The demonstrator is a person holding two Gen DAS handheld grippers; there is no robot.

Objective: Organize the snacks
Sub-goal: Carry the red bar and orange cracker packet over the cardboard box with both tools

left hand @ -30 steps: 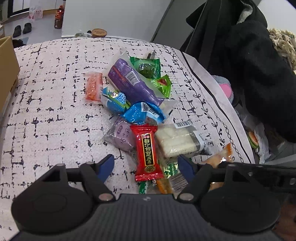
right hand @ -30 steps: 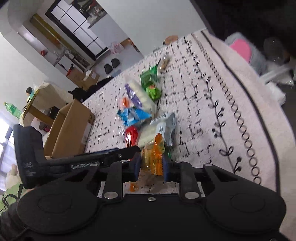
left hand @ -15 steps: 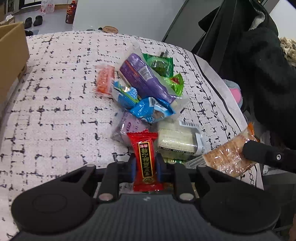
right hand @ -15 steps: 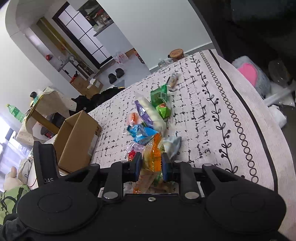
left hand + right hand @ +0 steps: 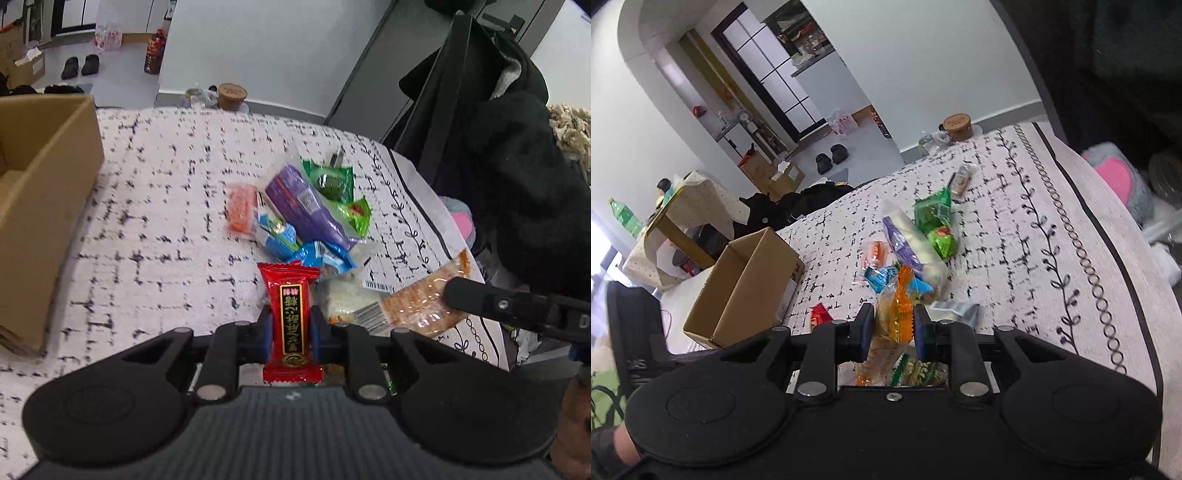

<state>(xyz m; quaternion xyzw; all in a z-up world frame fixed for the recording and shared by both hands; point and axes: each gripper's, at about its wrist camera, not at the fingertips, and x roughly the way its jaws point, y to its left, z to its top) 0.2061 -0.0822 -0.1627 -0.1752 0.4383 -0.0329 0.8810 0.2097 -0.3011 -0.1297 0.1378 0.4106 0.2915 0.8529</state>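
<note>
My left gripper (image 5: 290, 330) is shut on a red snack packet (image 5: 290, 314) and holds it above the patterned bed cover (image 5: 155, 229). My right gripper (image 5: 894, 326) is shut on an orange cracker packet (image 5: 895, 314), lifted off the cover; that packet also shows in the left wrist view (image 5: 421, 299) at the right. A pile of snacks lies beyond: a purple pack (image 5: 303, 205), green packets (image 5: 332, 179), blue packets (image 5: 277, 230), an orange packet (image 5: 240, 208) and a white rice-cake pack (image 5: 347, 295). An open cardboard box (image 5: 746, 280) stands to the left of the pile.
The cardboard box also shows at the left edge of the left wrist view (image 5: 40, 206). A black coat (image 5: 517, 177) hangs at the right of the bed. A small snack bar (image 5: 962, 177) lies far up the cover. A pink plush item (image 5: 1115, 177) sits off the right edge.
My left gripper closed on the red packet and lifted it from the pile. My right gripper raised the orange cracker packet higher. Both views have pulled back and up.
</note>
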